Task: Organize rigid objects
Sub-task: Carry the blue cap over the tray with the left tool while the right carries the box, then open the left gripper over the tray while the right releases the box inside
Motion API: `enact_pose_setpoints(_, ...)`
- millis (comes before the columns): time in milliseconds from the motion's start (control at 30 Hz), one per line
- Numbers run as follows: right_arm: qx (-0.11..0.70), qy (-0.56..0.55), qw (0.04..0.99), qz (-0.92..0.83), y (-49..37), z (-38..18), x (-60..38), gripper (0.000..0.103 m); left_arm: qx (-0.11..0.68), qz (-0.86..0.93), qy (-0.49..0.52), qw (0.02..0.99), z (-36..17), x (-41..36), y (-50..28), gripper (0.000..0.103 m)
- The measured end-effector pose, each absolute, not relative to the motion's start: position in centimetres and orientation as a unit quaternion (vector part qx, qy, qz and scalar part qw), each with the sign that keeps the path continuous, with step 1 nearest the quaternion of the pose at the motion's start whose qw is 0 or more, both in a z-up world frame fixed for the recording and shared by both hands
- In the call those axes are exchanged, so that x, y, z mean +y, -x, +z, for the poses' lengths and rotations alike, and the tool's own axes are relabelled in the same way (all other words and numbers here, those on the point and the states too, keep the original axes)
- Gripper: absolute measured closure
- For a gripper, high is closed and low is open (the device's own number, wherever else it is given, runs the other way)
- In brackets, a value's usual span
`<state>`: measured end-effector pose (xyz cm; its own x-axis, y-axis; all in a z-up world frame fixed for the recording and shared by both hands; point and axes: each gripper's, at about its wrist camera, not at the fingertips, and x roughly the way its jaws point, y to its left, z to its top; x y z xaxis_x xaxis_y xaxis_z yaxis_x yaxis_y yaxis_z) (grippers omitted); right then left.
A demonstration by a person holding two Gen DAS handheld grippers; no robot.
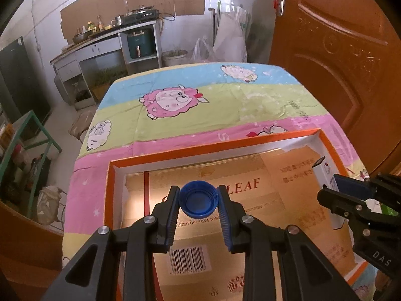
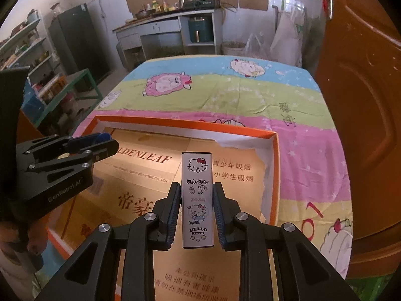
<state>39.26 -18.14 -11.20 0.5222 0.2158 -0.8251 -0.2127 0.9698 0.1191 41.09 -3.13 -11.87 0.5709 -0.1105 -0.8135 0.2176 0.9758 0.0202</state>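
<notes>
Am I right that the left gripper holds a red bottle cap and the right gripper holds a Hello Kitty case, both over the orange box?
Not quite: the bottle cap is blue, not red, as the left wrist view shows. The rest stands: the left gripper holds it, the right gripper holds the Hello Kitty case, both over the orange box.

Bottle cap and Hello Kitty case held over the open box

The blue bottle cap [image 1: 198, 199] — round, ribbed, hollow side facing the camera — sits pinched above the orange-rimmed box [image 1: 175, 152], whose floor is lined with printed cardboard. The slim white Hello Kitty case [image 2: 197, 200] — rectangular, printed face up — points lengthwise over the same box.
</notes>
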Motion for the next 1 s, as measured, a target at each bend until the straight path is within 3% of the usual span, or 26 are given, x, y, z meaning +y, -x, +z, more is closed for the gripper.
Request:
enact_pose_setpoints(667, 0.514, 0.006, 0.85, 0.113, -41.6, -14.6, -17.9, 0.077, 0.495, -0.11, -0.048, 0.861, -14.9, -3.0, -42.9, 0.072)
enact_pose_setpoints(767, 0.514, 0.012, 0.851, 0.107, -41.6, -14.6, -17.7, 0.076, 0.494, -0.11, -0.056, 0.86, -14.9, -3.2, -42.8, 0.068)
enact_pose_setpoints(900, 0.513, 0.013, 0.852, 0.099, -41.3, -14.6, -17.7, 0.072, 0.496, -0.073, -0.051, 0.864, -15.1, -2.9, -42.7, 0.048)
enact_pose_setpoints(967, 0.512, 0.014, 0.854, 0.096, -41.0, -14.5, -17.7, 0.059, 0.5, -0.071, -0.031, 0.863, -15.2, -2.4, -42.9, 0.046)
enact_pose_setpoints(1000, 0.511, 0.013, 0.854, 0.096, -40.9, -14.5, -17.7, 0.057, 0.499, -0.071, -0.031, 0.863, -15.2, -2.3, -42.9, 0.046)
